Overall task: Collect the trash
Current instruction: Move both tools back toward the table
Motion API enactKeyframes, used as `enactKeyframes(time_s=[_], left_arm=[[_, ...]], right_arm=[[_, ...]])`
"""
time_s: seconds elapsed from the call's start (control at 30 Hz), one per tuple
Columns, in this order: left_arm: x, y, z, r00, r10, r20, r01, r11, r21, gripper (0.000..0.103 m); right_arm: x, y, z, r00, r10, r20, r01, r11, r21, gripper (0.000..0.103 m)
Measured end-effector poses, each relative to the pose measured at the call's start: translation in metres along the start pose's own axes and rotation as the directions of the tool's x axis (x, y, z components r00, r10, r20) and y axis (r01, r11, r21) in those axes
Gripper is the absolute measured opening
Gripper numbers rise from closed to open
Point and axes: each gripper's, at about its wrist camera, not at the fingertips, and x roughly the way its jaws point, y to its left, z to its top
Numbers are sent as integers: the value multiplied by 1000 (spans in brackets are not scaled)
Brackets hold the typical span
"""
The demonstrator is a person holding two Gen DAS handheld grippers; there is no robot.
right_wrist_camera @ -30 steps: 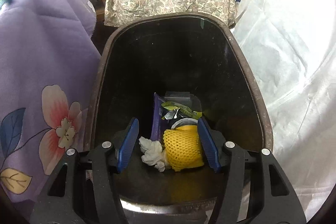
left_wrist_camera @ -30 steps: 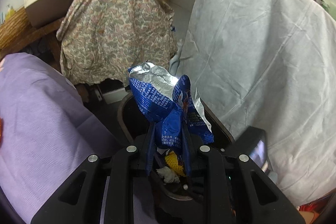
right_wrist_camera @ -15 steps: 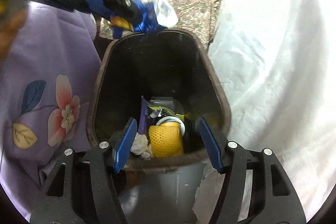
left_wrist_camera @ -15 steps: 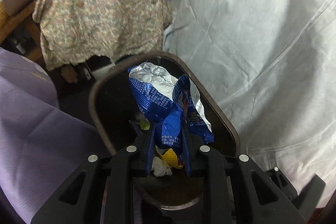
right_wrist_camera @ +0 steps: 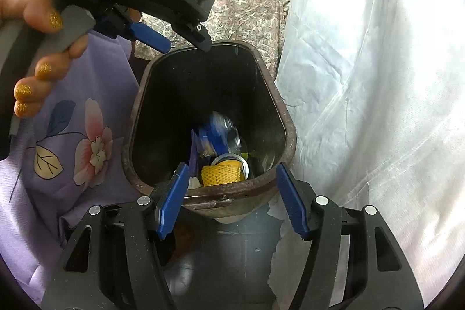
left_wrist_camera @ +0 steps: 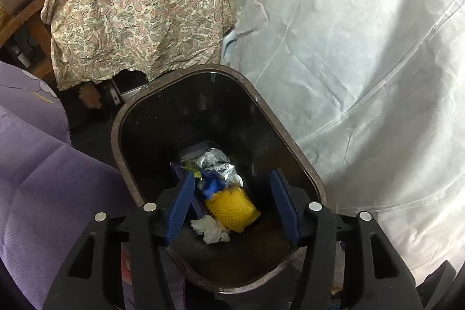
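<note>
Here, the crumpled blue foil snack wrapper (left_wrist_camera: 216,169), light and springy, lies in the dark brown plastic bin (left_wrist_camera: 293,141) beneath the left gripper (left_wrist_camera: 232,201), jaws opening and empty; pinch any fold

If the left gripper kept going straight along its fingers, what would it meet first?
Probably the yellow foam net and crumpled blue foil wrapper at the bottom of the dark brown bin. The left gripper is opening, nothing between its jaws.

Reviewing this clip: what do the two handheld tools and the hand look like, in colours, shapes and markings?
Both tools are black plastic frames with silver round bolts and two flat blue ribbed fingers each: the left tool and the right tool. Seen from the right wrist, the left tool's black housing carries white lettering reading GenRobot.AI, with a grey trigger handle. The hand on it has gold glitter nail polish. No sleeve or cable is visible.
</note>
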Motion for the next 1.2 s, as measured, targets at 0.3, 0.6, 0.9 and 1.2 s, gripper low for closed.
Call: enactKeyframes(time_s=[0.3,0.6,0.9,1.2], left_arm=[[-32,-6,-6,997,-22,77,18,999,51,61],[-64,8,-21,986,-7,165,-5,998,70,63],[-113,18,-32,961,9,277,-36,995,92,68],[-154,48,-69,937,59,343,-105,988,117,74]], right_arm=[[-9,7,0,1000,1,9,-1,1000,-13,62],[-22,9,7,999,-16,35,17,1000,-25,62],[-31,13,13,999,-9,41,9,1000,-23,62],[-52,41,36,995,42,92,-34,996,-86,64]])
